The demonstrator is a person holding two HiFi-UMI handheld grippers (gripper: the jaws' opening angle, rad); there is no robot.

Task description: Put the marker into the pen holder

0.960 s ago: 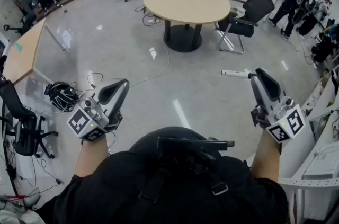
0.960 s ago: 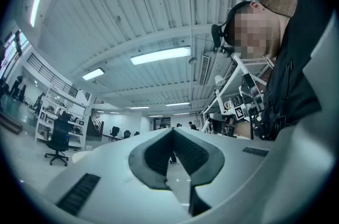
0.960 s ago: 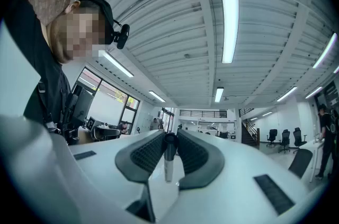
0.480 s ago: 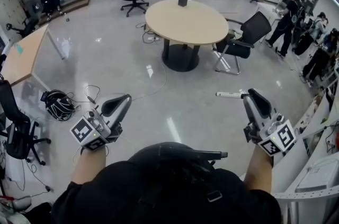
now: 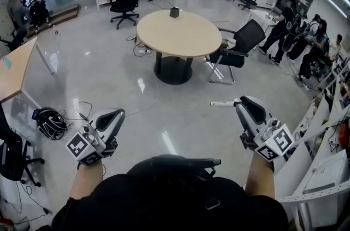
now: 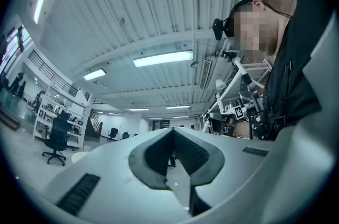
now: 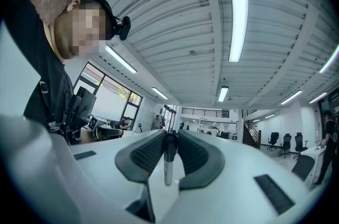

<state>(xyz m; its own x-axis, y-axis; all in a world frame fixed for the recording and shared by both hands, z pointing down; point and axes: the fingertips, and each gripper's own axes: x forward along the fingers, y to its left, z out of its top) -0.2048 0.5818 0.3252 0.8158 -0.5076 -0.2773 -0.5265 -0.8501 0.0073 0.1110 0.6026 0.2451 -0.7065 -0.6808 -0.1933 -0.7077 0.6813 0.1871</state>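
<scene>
Open floor [image 5: 180, 115] runs to the round worktop [image 5: 186, 39], bare around the pen holder [image 5: 175, 12]; a black chair [image 5: 240, 44] stands at its right; helmet [image 5: 50, 125] and cables [image 5: 85, 107] litter the left.

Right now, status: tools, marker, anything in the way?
Right tool shut on marker. Left tool shut, empty. Small dark box on round table ahead, likely the pen holder. Cable trails between; chair beside table.

Pale grey shells and dark ribbed pads on left gripper [image 5: 116, 114] and right gripper [image 5: 246, 104]; black-and-white square patterns on their cubes. White barrel, black cap on the marker [image 7: 168, 164]. Tan top, black pedestal under the round table [image 5: 178, 33]; black pen holder [image 5: 174, 12]. Glossy pale grey floor [image 5: 109, 77].
</scene>
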